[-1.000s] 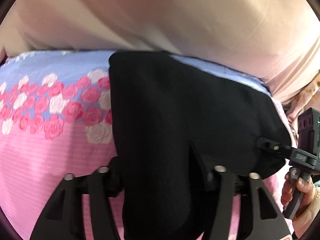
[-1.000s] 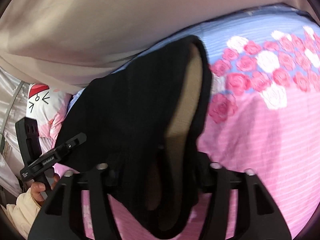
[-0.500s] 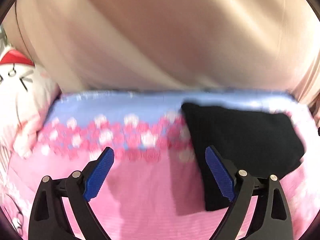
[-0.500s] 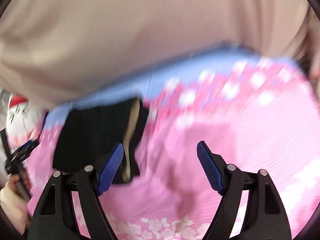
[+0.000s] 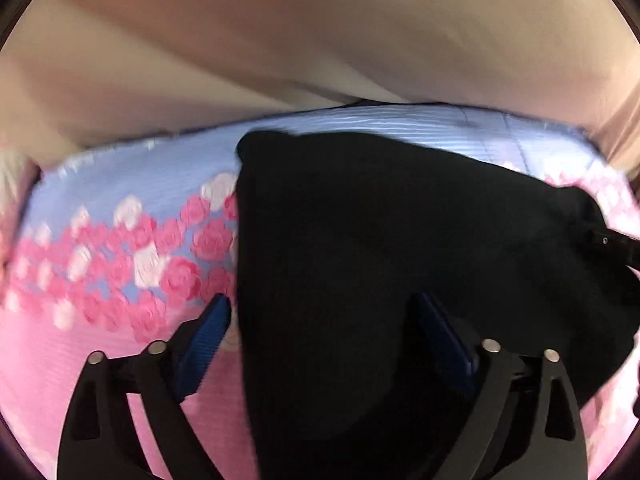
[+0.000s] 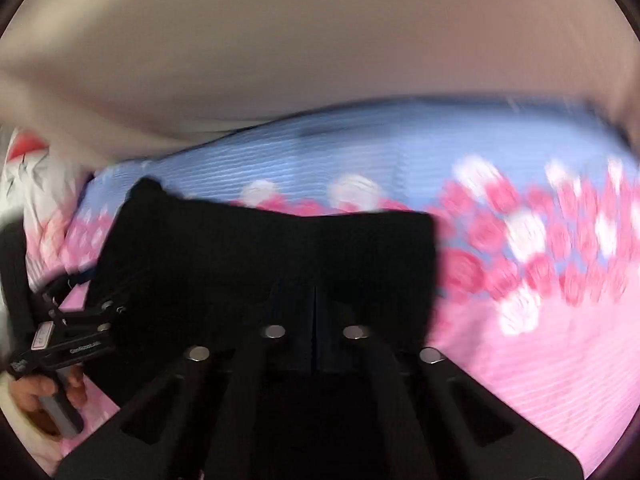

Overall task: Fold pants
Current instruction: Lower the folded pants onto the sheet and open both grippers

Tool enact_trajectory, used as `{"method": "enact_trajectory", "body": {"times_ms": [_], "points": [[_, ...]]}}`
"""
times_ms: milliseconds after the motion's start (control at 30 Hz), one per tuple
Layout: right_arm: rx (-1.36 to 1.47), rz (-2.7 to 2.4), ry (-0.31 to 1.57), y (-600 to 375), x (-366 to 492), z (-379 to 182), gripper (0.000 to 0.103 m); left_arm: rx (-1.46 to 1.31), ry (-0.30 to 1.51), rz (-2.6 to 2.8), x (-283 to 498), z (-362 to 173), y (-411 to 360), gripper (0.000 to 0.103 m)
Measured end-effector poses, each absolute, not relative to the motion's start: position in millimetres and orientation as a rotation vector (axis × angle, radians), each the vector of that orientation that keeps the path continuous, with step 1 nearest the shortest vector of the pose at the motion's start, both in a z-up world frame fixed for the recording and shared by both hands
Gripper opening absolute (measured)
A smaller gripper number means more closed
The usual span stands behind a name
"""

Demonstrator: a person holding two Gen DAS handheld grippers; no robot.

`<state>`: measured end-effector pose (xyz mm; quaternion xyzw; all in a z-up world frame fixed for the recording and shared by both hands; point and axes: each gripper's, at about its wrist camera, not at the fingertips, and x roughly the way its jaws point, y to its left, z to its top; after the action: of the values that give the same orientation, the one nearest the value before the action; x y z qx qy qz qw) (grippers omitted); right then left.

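Note:
Folded black pants (image 5: 380, 240) lie on a pink and blue rose-print bed sheet (image 5: 120, 240). My left gripper (image 5: 324, 328) hovers low at their near left edge with its jaws opening. The left blue pad (image 5: 208, 332) is over the sheet and the right one over the cloth, neither pressing. In the right wrist view the pants (image 6: 260, 256) fill the centre. My right gripper (image 6: 314, 296) is shut just over them, fingers together. Whether cloth is pinched is hidden by blur and dark fabric. The right gripper's tip (image 5: 612, 244) touches the pants' right side.
A beige padded surface (image 5: 320, 40) rises behind the bed. A white pillow with a red cartoon print (image 6: 32, 184) sits at far left. A hand (image 6: 36, 396) holds the left gripper's handle (image 6: 68, 344). Open sheet (image 6: 540, 320) lies right of the pants.
Half a second ago both grippers were drawn back and open, with the pants farther off. Both have since come in close over the pants, and the right jaws have closed.

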<state>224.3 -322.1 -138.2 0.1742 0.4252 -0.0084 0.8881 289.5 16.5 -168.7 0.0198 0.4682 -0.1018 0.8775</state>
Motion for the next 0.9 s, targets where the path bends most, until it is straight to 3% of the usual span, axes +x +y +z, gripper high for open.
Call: {"method": "enact_trajectory", "body": {"times_ms": [67,100,133,200,333,400,467,500,900], "points": [[0.421,-0.028,0.869,-335.2,212.5,-126.0,0.0,-0.006,0.98,-0.217,287.9,-157.0,34.5,0.089],[0.355,-0.074,0.861,-325.2,209.2,-111.8,0.007,-0.013,0.962,-0.202,285.5,-147.1,38.8,0.088],[0.275,-0.032,0.838,-306.0,211.0,-96.5,0.006,0.013,0.915,-0.17,282.9,-132.7,38.5,0.087],[0.195,0.054,0.807,-276.2,223.0,-83.8,0.006,0.105,0.868,-0.141,285.1,-120.6,24.6,0.091],[0.141,-0.007,0.925,-282.8,264.4,-123.1,0.0,0.29,0.935,-0.047,306.7,-154.2,-4.1,0.094],[0.297,-0.022,0.92,-317.7,261.9,-131.0,0.0,0.245,0.95,-0.056,309.4,-155.0,0.3,0.093],[0.353,-0.033,0.856,-333.2,237.5,-111.1,0.0,0.256,0.942,-0.045,305.8,-142.3,4.6,0.093],[0.338,-0.044,0.832,-335.2,222.1,-99.9,0.006,0.272,0.93,-0.033,303.5,-139.4,3.4,0.092],[0.186,-0.178,0.785,-252.9,85.9,-38.9,0.006,0.162,0.956,0.028,208.6,-57.8,7.0,0.091]]}}
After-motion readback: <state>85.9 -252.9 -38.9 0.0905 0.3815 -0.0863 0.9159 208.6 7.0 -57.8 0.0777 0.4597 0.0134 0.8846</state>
